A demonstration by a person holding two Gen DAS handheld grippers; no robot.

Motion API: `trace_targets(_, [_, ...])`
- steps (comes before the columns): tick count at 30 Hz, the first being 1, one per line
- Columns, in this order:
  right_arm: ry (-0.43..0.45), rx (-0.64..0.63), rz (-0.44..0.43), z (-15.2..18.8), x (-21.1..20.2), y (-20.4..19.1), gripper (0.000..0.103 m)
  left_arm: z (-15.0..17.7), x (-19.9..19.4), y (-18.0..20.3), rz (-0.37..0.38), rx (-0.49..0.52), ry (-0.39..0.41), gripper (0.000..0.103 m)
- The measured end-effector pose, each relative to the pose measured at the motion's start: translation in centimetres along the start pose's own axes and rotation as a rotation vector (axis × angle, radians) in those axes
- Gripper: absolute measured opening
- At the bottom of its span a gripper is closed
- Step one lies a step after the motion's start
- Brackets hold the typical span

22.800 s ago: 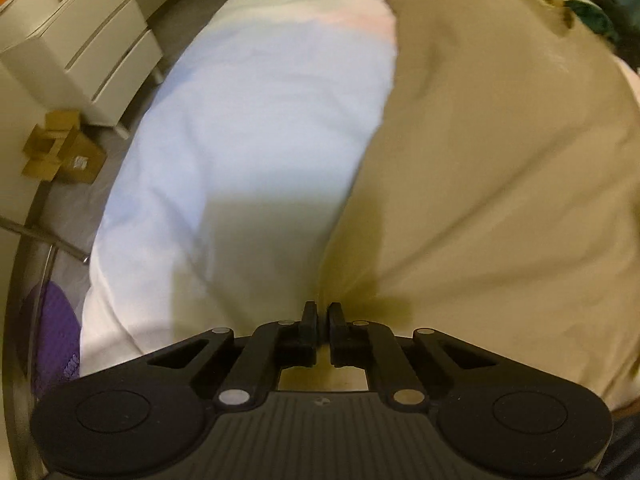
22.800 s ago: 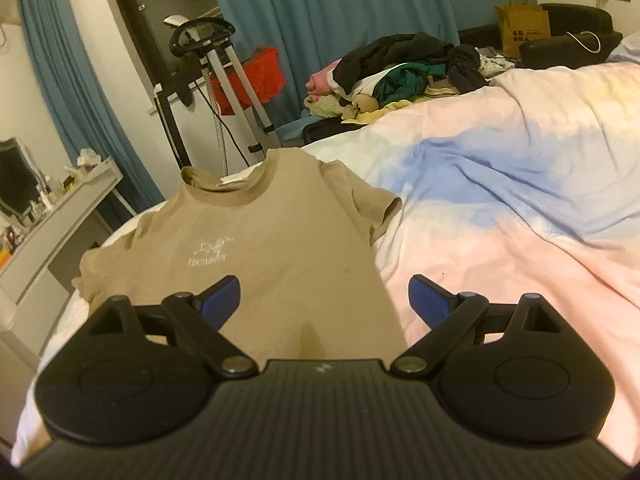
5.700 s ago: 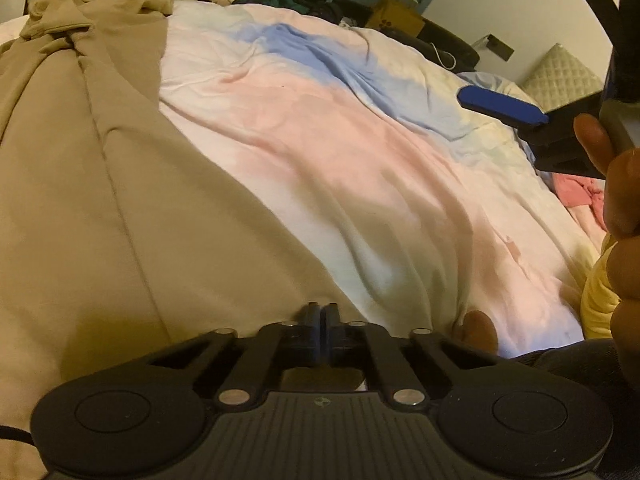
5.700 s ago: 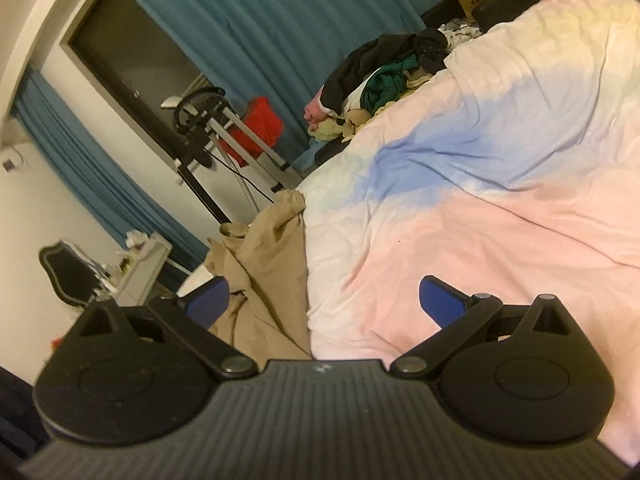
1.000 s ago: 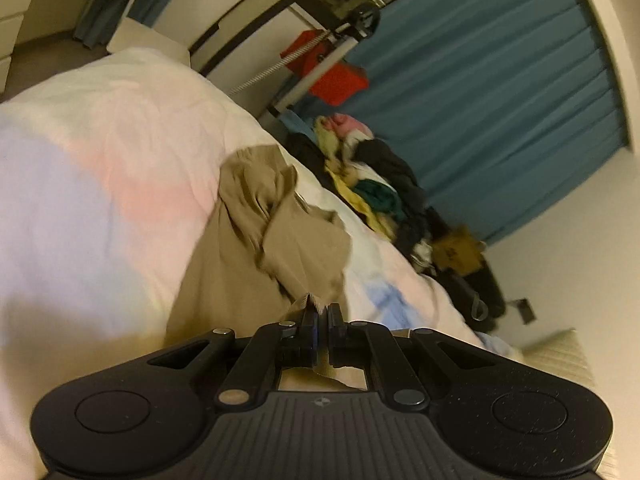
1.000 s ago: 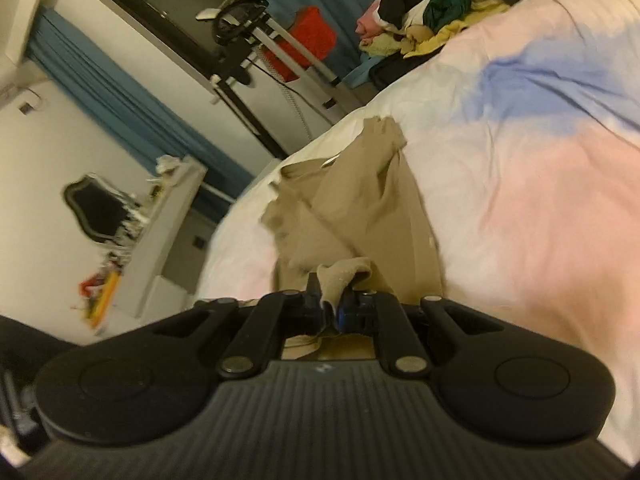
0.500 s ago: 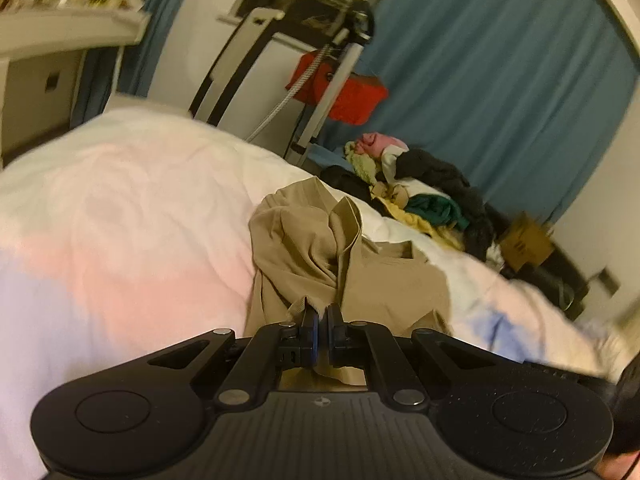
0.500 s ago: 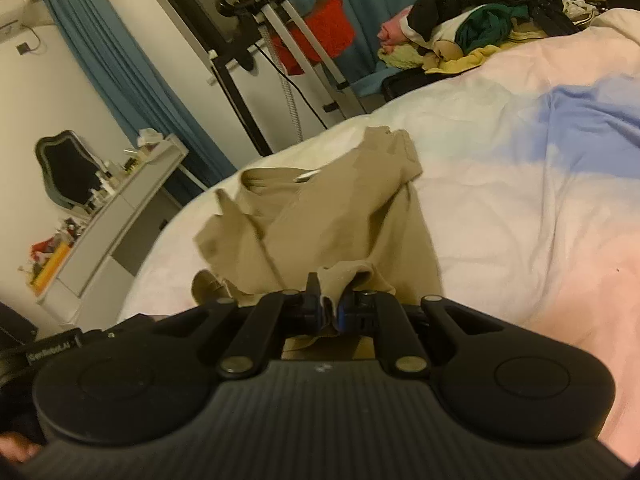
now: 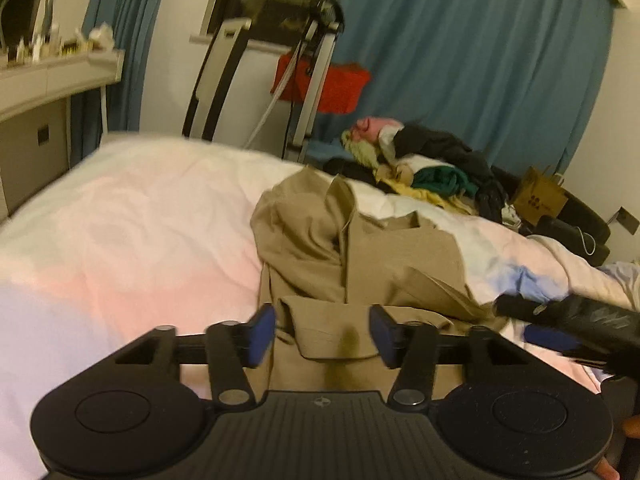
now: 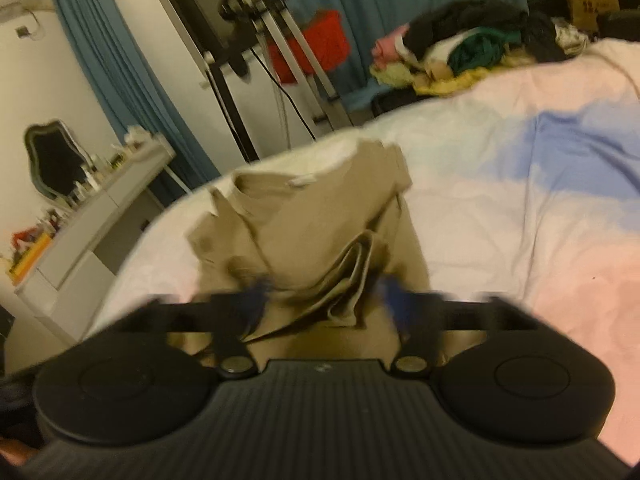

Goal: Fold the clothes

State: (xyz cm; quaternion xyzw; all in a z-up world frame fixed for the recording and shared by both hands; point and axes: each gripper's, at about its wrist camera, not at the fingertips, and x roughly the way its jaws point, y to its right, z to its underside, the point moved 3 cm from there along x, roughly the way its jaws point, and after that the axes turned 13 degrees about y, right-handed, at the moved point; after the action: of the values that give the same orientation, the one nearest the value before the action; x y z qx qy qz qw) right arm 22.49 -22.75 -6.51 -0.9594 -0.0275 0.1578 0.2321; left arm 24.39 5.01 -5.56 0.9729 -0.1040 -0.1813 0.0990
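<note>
A tan T-shirt (image 9: 360, 264) lies bunched and partly folded on the pastel bed cover (image 9: 120, 240). My left gripper (image 9: 322, 334) is open just above the shirt's near folded edge, holding nothing. The other gripper shows as a dark bar at the right of the left wrist view (image 9: 568, 320). In the right wrist view the same shirt (image 10: 312, 220) lies ahead, with a folded flap between the blurred blue fingers. My right gripper (image 10: 322, 300) is open over that flap.
A pile of mixed clothes (image 9: 424, 164) sits past the bed's far edge, before blue curtains (image 9: 480, 60). A red bag (image 9: 320, 84) hangs on a metal stand. A white dresser (image 10: 92, 216) with small items stands at the left. A brown paper bag (image 9: 540, 200) is far right.
Both grippers have opened and let go of the tan shirt's edge, which now lies on the bed. The shirt's lower part is folded over itself.
</note>
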Motion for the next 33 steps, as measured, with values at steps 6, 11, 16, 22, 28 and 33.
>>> trace_targets(6, [0.016,0.023,-0.015,0.0,-5.2,-0.3,0.088,0.3,-5.1,1.5,0.062,-0.022,0.007,0.080])
trace_targets(11, [-0.049,0.163,-0.019,1.6,-8.6,0.1,0.088,2.9,-8.8,0.9,0.112,-0.217,-0.154,0.080])
trace_targets(16, [-0.149,0.418,-0.074,4.3,-9.7,1.2,0.088,6.0,-9.1,-0.2,0.123,-0.381,-0.309,0.076])
trace_targets(22, [-0.302,0.656,-0.067,8.5,-8.6,2.8,0.078,9.0,-6.5,-3.0,0.041,-0.620,-0.411,0.066])
trace_targets(28, [-0.270,0.735,0.024,10.1,-6.4,4.2,0.061,9.8,-5.3,-5.8,-0.034,-0.788,-0.359,0.035])
trace_targets(33, [-0.177,0.754,0.132,9.8,-7.2,5.8,0.021,9.6,-5.6,-6.3,-0.025,-0.821,-0.308,0.016])
